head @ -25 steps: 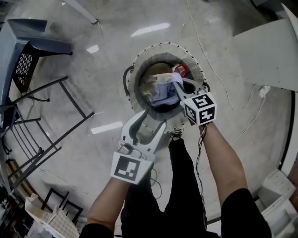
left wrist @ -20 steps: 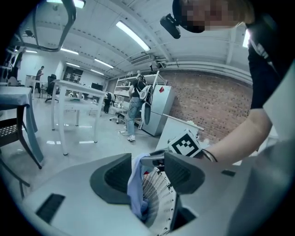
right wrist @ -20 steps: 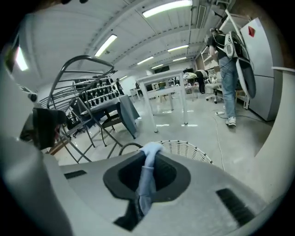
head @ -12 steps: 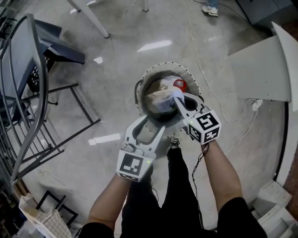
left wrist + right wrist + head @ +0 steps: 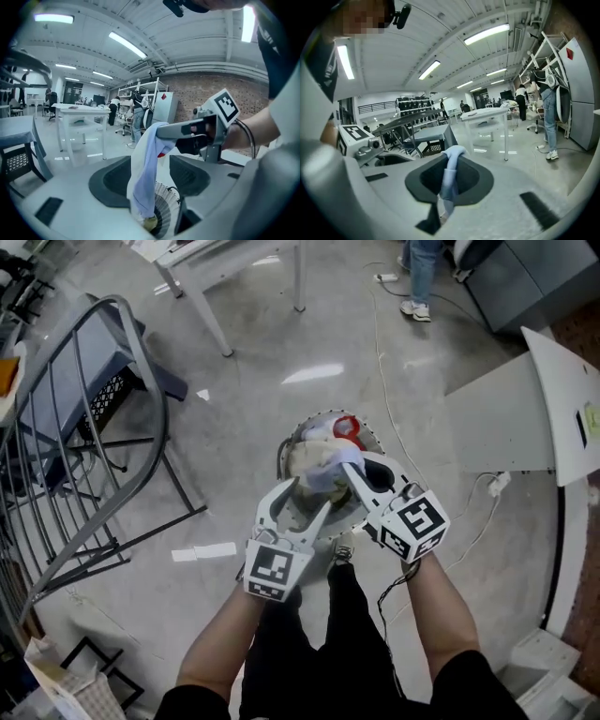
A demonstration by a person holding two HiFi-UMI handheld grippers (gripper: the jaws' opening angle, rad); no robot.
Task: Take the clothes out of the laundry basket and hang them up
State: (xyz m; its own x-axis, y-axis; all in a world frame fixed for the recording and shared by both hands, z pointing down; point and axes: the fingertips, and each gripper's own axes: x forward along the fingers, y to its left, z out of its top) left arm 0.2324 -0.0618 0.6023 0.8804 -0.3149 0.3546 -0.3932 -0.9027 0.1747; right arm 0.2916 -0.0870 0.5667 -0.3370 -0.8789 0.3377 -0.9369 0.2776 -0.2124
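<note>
The round woven laundry basket (image 5: 298,432) stands on the floor below my hands, with clothes and something red inside. My right gripper (image 5: 351,471) is shut on a pale blue and white garment (image 5: 323,474), which it holds above the basket. In the right gripper view the cloth (image 5: 450,176) is pinched between the shut jaws. My left gripper (image 5: 304,497) hovers just to the left, and its jaws have just been opening. In the left gripper view the garment (image 5: 144,178) hangs from the right gripper (image 5: 161,131) ahead of the wide-spread left jaws, and they do not press on it.
A grey metal clothes rack (image 5: 112,418) stands to the left, with a dark crate under it. A white table (image 5: 225,263) and a person's legs (image 5: 422,273) are at the far side. A white cable (image 5: 398,418) runs along the floor, and a white panel (image 5: 525,409) stands on the right.
Both grippers have risen, and the right one has drawn the pale garment up out of the basket. The left jaws stand wider. More of the rack and table has come into view.
</note>
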